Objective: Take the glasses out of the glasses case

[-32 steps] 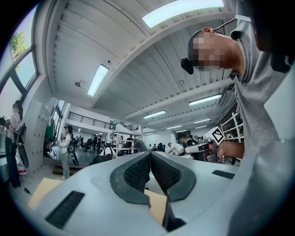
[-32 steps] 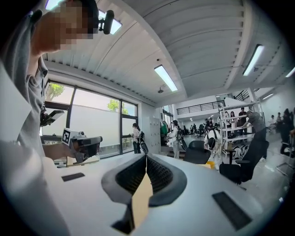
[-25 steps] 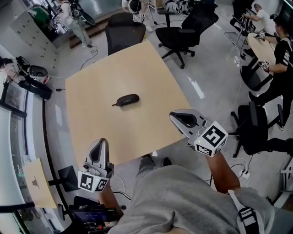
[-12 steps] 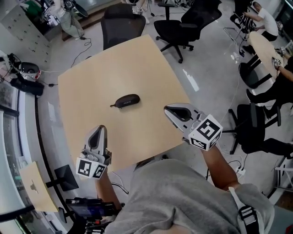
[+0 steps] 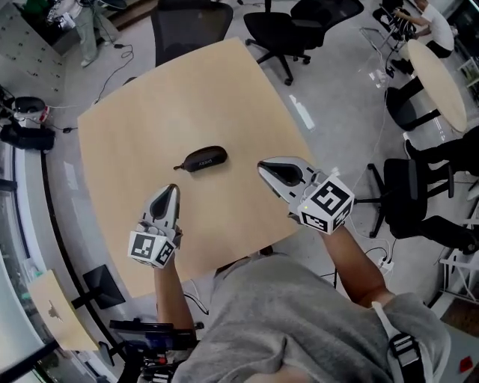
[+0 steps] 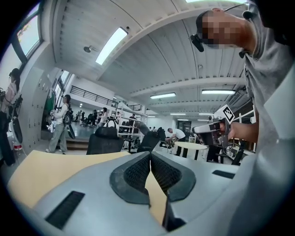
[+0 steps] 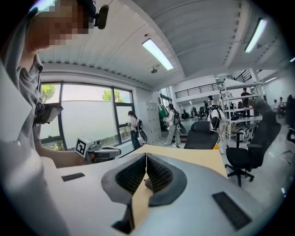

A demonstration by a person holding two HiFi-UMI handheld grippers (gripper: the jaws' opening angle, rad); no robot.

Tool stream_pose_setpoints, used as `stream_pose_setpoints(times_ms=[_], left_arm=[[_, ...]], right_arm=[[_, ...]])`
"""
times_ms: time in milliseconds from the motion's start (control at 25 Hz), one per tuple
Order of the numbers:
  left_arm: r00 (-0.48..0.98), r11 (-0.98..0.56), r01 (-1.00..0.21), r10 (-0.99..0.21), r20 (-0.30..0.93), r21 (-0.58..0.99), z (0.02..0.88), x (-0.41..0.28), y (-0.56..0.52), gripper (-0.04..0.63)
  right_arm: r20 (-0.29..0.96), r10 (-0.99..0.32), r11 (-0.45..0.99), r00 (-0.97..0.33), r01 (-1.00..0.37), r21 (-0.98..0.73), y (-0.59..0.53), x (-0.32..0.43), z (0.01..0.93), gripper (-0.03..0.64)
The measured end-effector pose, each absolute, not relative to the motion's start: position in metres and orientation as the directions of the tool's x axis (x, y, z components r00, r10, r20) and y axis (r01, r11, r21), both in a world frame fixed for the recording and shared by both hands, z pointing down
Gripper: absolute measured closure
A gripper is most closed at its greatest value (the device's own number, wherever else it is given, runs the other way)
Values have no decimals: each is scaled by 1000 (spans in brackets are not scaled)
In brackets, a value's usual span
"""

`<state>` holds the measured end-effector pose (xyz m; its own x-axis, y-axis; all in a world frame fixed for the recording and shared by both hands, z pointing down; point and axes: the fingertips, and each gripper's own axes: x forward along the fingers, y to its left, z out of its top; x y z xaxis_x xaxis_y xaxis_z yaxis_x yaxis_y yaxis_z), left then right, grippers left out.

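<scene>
A dark, closed glasses case (image 5: 202, 158) lies near the middle of the light wooden table (image 5: 142, 127). My left gripper (image 5: 171, 188) hovers over the table's near part, below and left of the case, jaws shut and empty. My right gripper (image 5: 263, 165) is to the case's right, over the table's right part, also shut with nothing held. In the left gripper view the pads (image 6: 138, 173) meet at the tip, and the right gripper (image 6: 213, 132) shows beyond. In the right gripper view a small dark bit of the case (image 7: 148, 183) peeks behind the closed pads (image 7: 131, 175).
Black office chairs (image 5: 191, 22) stand at the table's far side, and another chair (image 5: 397, 191) at the right. A round table (image 5: 438, 75) is at the upper right. Cables and gear (image 5: 22, 127) lie on the floor at the left. People stand in the background.
Both grippers have moved forward from the near edge to over the table, closer to the case. Both stay shut. The case has not moved on the table.
</scene>
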<state>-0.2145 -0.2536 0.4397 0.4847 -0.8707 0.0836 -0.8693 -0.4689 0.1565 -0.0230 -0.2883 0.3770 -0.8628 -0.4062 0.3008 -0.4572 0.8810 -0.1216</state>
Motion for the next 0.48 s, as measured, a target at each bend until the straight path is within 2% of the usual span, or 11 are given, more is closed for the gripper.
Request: stream_pose_setpoints(times_ms=[480], left_arm=[[535,-511,-845,-799,275,158,548,-220,-332,583]], right_arm=[[375,-377,871,-847,-461,-167,-340,-64,429,609]])
